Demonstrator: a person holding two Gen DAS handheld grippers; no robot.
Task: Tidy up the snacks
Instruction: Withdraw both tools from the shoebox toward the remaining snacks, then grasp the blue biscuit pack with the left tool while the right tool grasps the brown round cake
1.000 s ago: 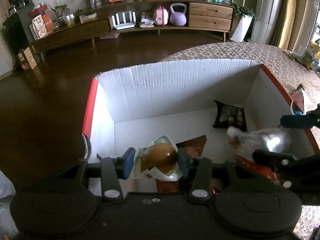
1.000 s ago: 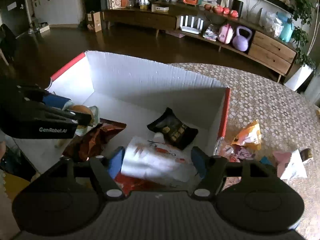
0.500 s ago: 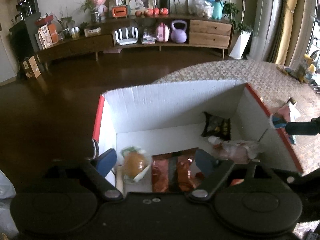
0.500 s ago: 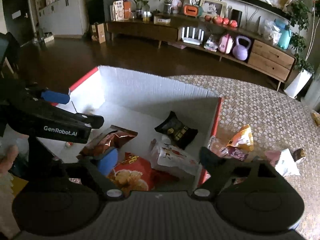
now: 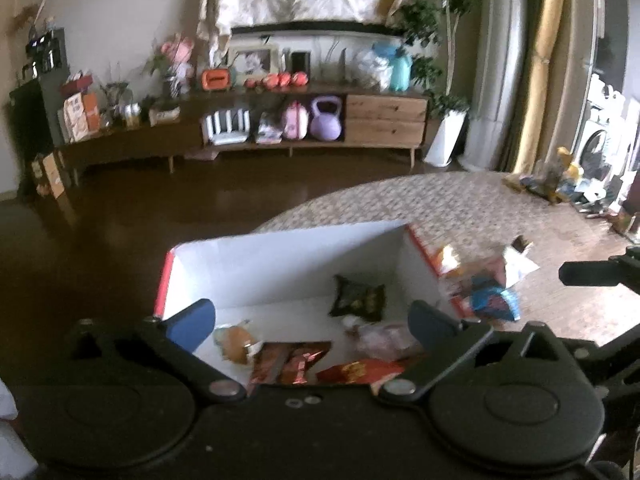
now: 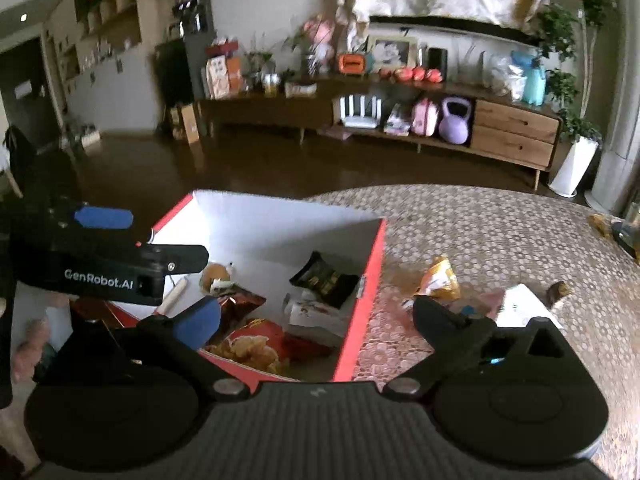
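Cardboard box: white inside, red outside, the box stands open-topped at the near edge of the table, holding the sorted snacks.
Wrapped bun: a round brown bun in clear wrap lies on the box floor at the left, just beside the foil pack.
Foil pack: a red-brown shiny packet lies flat toward the near wall of the box.
Chip bag: a red bag printed with chips lies in the near corner of the box, partly under the white packet.
White packet: a pale printed packet rests against the box's right wall, next to the black one.
Black packet: a dark snack pack lies toward the far right of the box floor.
Loose snacks: a yellow bag, a blue-wrapped pack and a white packet lie on the table outside the box, near its right wall.
Left gripper: the left gripper hangs above the left half of the box; its jaws have just been opening and stand wide apart, with nothing between them.
Right gripper: the right gripper hangs over the box's right wall; its jaws have just been opening too, spread wide, gripping nothing.
Table: a round table under a honeycomb-patterned cloth.
Hand: a person's fingers show at the left edge of the right wrist view, beneath the left gripper.
Background: a long wooden sideboard with a purple kettlebell stands against the far wall.
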